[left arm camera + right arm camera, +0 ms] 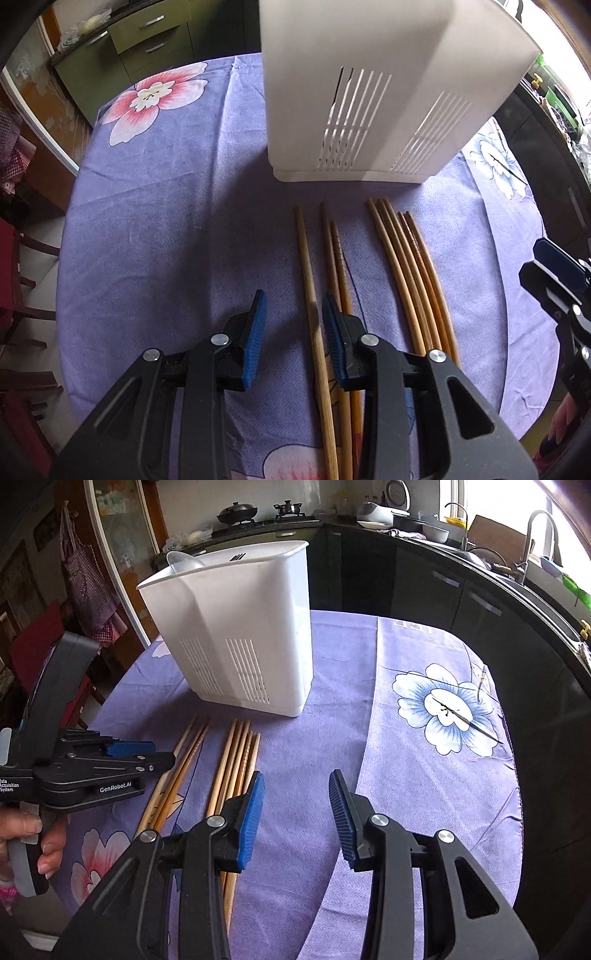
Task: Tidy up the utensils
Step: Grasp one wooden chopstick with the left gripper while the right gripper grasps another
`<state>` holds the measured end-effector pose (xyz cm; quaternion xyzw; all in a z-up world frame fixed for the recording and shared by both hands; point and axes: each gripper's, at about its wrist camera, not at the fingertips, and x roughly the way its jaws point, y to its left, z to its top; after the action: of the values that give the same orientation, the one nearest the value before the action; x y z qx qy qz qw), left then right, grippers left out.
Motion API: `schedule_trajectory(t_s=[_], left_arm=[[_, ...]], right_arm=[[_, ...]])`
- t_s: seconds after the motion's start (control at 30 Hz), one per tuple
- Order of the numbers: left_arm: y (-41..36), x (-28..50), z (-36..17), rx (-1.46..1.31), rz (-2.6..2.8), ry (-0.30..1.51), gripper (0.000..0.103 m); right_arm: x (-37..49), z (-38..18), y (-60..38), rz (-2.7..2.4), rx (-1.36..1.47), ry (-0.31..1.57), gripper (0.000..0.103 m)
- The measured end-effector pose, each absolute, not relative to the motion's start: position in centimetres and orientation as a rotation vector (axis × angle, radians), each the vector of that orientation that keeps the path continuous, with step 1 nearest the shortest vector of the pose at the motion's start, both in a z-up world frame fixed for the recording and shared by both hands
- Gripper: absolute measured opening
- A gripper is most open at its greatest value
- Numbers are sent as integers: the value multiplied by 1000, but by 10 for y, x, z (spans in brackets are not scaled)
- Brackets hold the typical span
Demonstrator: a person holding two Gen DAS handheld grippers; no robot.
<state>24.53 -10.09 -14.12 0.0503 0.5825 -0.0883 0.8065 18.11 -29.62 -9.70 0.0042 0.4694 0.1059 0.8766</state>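
The body of the left gripper, seen from the right wrist view, carries "GenRobot.AI" and part of "Data Acquisition System". A hand grips its handle.

In its own view the left gripper stands partly open over the purple flowered tablecloth, gripping nothing. One chopstick runs up between the blue pads, close against the right pad; whether they touch I cannot tell. Two more lie just beyond that pad, and a bundle of chopsticks lies further right. Ahead of the fingertips stands the white slotted utensil holder.

The right gripper is also partly open, with bare cloth between its pads; the chopsticks lie left of its left pad. Only this view shows the holder's open top, with a spoon inside, and the kitchen counter behind.
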Motion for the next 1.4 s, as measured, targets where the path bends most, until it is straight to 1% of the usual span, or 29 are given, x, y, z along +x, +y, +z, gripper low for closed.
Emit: schedule_trajectory(t_s=[0.1,0.23,0.3,0.33,0.4,0.53,0.8,1.1,1.13,1.2,1.4], left_arm=[[-105,246,-145,125,-185,1260,25],[-106,248,-146,141,-172,1265,16],[-103,248,-145,145,-167,1268,11],[-103,248,-145,148,-166,1268,8],[-100,248,-145,164,-166,1268,8],[-95,246,-146,172,-170,1264,8],[-94,246,-146,191,-172,1251,9],[-98,245,-145,211,-166,1246,9],[-99,245,-144,213,-165,1246,9],[-100,245,-144,222,-162,1244,9],[-103,244,-142,215,-170,1250,8]], right_arm=[[186,-104,-293,228,-1,1006,37],[193,-116,-286,265,13,1052,36],[198,-122,-282,279,19,1072,31],[201,-124,-280,284,20,1080,31],[207,-131,-276,306,30,1107,22],[221,-143,-267,335,46,1161,17],[234,-151,-252,317,3,1187,17],[241,-161,-217,273,-109,1208,17],[243,-161,-213,270,-125,1205,16],[240,-163,-206,282,-136,1201,8],[237,-156,-209,292,-86,1167,7]])
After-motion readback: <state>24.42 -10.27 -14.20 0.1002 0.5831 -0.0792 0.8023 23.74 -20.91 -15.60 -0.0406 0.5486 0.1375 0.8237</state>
